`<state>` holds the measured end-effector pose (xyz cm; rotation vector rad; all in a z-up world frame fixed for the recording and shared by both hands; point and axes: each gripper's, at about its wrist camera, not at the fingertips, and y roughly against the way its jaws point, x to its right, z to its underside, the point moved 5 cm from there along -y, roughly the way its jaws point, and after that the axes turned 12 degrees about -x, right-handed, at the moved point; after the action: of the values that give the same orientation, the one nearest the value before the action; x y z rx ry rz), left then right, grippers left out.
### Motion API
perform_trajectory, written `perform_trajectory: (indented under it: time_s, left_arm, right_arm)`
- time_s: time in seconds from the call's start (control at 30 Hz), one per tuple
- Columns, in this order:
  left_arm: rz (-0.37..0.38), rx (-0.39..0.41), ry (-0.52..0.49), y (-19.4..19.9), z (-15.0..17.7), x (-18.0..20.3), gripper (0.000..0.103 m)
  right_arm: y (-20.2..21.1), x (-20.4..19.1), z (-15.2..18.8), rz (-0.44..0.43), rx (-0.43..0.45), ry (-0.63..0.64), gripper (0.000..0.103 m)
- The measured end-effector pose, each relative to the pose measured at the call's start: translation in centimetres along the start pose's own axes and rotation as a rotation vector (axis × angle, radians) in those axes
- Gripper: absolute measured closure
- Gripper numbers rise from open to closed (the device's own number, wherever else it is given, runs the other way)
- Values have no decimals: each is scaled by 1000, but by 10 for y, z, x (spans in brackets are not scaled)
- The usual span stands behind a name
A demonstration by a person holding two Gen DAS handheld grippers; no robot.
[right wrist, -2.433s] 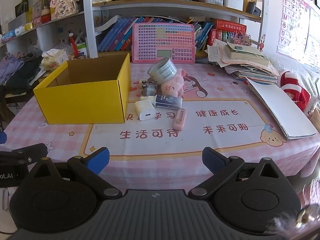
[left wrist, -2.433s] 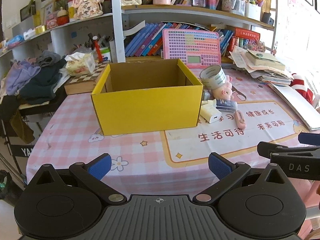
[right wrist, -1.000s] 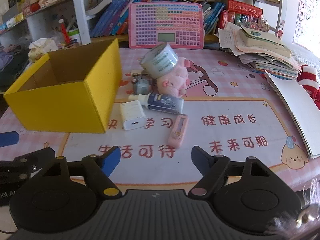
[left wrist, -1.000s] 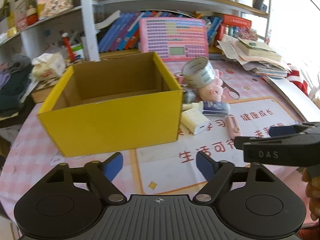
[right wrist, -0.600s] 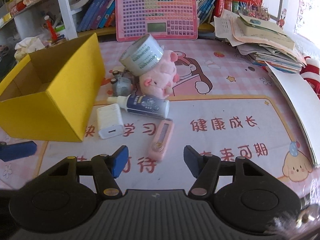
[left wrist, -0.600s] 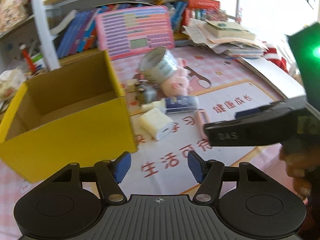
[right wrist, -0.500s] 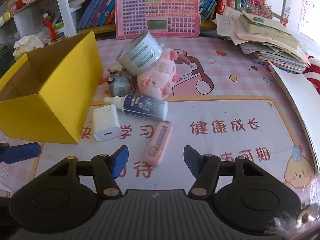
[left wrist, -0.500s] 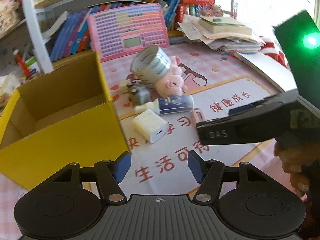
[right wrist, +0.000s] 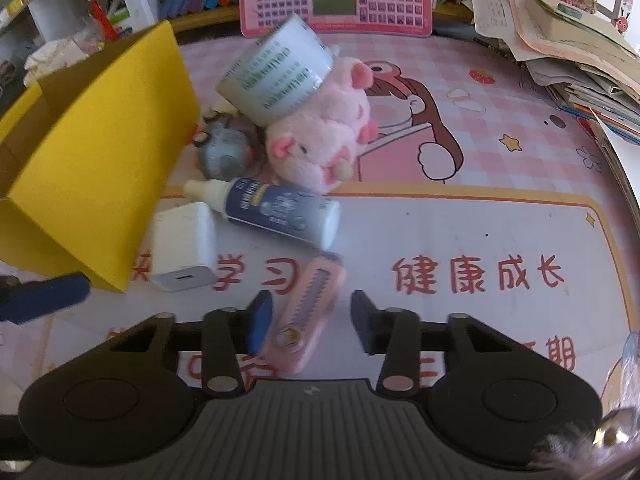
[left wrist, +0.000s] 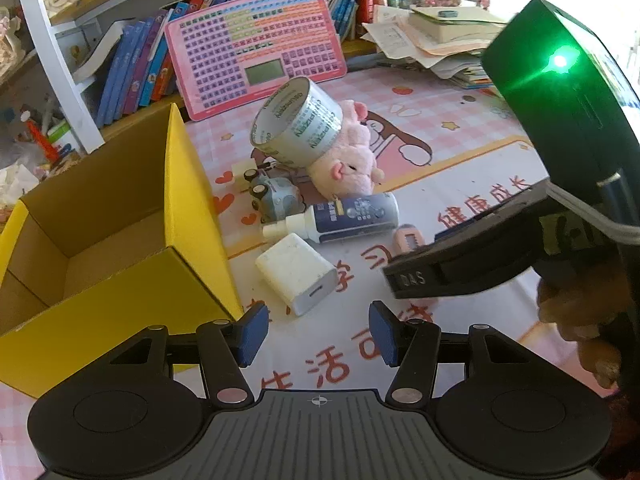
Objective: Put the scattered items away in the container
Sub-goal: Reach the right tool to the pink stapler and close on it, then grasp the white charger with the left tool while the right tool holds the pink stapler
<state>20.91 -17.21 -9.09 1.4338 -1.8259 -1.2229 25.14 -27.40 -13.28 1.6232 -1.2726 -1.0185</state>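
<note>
The open yellow cardboard box (left wrist: 100, 320) (right wrist: 100, 152) stands on the left. Beside it lie a white charger (left wrist: 296, 274) (right wrist: 182, 246), a dark blue bottle (left wrist: 352, 216) (right wrist: 280, 210), a pink cutter (left wrist: 406, 238) (right wrist: 310, 312), a grey toy car (left wrist: 276, 196), a pink plush pig (left wrist: 346, 160) (right wrist: 320, 136) and a tape roll (left wrist: 298, 122) (right wrist: 278, 74). My right gripper (right wrist: 311, 320) straddles the near end of the cutter; its jaws are closing, and gaps still show at both pads. My left gripper (left wrist: 318, 334) hovers just short of the charger, jaws closing on nothing.
A pink toy keyboard (left wrist: 256, 48) leans against the bookshelf behind the items. Stacked papers and books (right wrist: 580, 48) crowd the right side. In the left wrist view a hand (left wrist: 580, 320) holds the right gripper, whose black fingers (left wrist: 440, 276) reach in over the mat.
Both grippers have come forward and down toward the pile, and their jaws have narrowed. The right one now has the pink cutter between its fingers; the left is nearer the charger.
</note>
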Motion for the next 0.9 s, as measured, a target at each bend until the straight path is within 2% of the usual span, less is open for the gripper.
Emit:
perform_trajectory:
  time_s: [0.03,0.07,0.33,0.47,0.7,0.9]
  left_arm:
    - [-5,-2,8,-2,-2,1,48]
    - [-11,-4,16,-4,-5,2,48]
    - [-92,-48,98,-30,-30,6,46]
    - [-139,-99,207,-45,-38,4,45]
    - [-115,-136,419,-65,-41,-7,46]
    - [-114,-128,470,-72,-38,-12,48]
  right_arm:
    - [-1,3,-1,2,-4,5,78]
    - [-2,6,-1,8,-4,6,79]
    - [-1,38,-3,7,5,-17,79]
    - [0,40,-3,-3,10,-11,79]
    - [1,43,-2,-39,20,5,79]
    - [1,42,0,-42,28,35,79]
